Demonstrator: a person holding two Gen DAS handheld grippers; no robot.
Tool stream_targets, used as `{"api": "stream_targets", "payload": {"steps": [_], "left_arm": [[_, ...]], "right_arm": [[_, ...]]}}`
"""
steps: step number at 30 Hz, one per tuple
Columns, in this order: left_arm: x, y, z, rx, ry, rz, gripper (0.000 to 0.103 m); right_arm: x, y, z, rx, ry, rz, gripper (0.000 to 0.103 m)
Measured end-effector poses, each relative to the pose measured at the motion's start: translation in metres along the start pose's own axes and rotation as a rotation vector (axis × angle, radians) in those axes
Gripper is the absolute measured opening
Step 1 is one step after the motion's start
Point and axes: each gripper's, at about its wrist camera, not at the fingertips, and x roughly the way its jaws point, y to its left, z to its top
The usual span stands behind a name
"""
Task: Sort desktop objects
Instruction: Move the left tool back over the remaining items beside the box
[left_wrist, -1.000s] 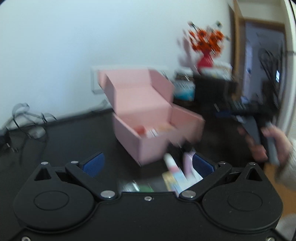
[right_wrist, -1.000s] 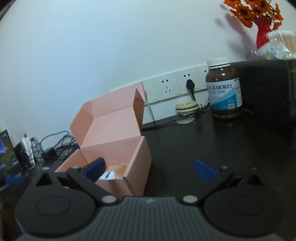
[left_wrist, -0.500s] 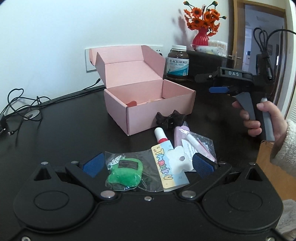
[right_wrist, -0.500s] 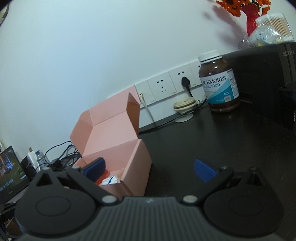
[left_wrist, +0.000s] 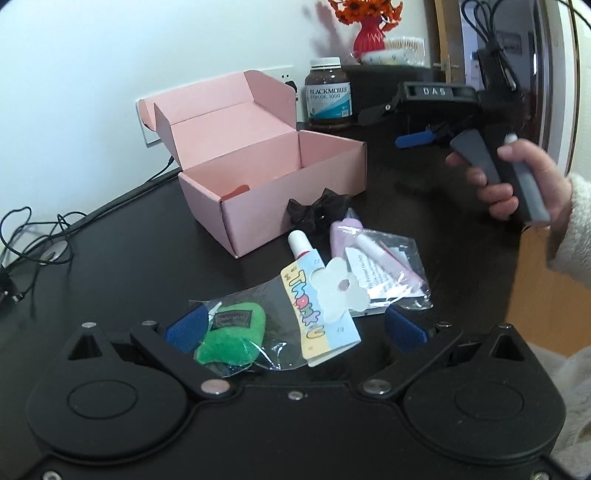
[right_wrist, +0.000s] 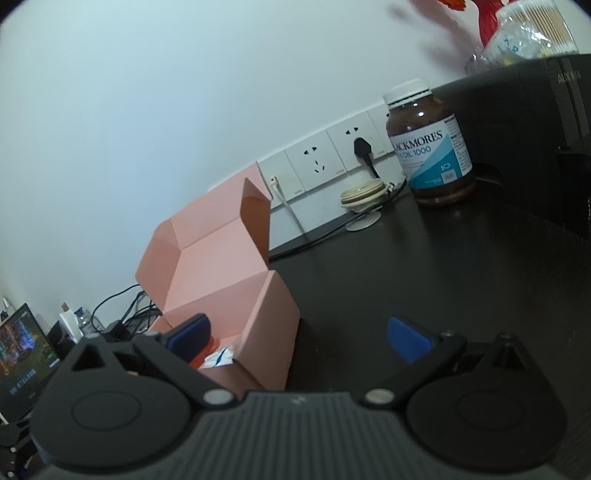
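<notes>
Two grippers hang spread and empty over a black desk (left_wrist: 110, 258); left gripper (left_wrist: 295, 325) low centre above bagged trinkets (left_wrist: 306, 295); pink box (left_wrist: 266, 173), lid up, centre frame; right gripper (right_wrist: 299, 336) faces bare desk right of it; white wall behind.

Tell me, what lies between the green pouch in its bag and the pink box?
In the left wrist view, only bare black desk separates the green pouch from the pink box. The thank-you card lies off to the side.
</notes>
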Motion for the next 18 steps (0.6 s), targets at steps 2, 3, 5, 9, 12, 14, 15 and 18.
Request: {"api": "stream_targets", "payload": {"steps": [2,3,5,9,12,14,15,18], "left_arm": [[0.0,-0.002,0.0,0.017,0.0,0.008,0.103],[0.0,-0.003,0.0,0.023,-0.001,0.01,0.103],[0.001,-0.004,-0.001,0.042,0.003,0.013,0.103],[0.0,-0.008,-0.003,0.135,-0.002,0.085,0.103],[-0.001,-0.005,-0.002,0.138,0.011,0.081,0.103],[-0.001,-0.003,-0.003,0.142,0.006,0.084,0.103],[-0.001,-0.002,-0.004,0.143,0.004,0.088,0.103],[-0.001,0.004,-0.004,0.109,0.001,0.088,0.103]], "right_arm": [[0.001,-0.001,0.0,0.003,0.003,0.002,0.102],[0.0,-0.001,0.0,0.004,0.003,0.003,0.102],[0.0,-0.002,0.0,0.006,0.002,0.003,0.102],[0.0,-0.003,0.0,0.011,0.001,0.004,0.102],[0.0,-0.004,0.0,0.016,0.001,0.006,0.102],[0.0,-0.005,0.0,0.02,-0.002,0.008,0.102],[-0.001,-0.005,0.0,0.021,-0.003,0.008,0.102],[-0.001,-0.005,0.0,0.022,-0.004,0.01,0.102]]}}
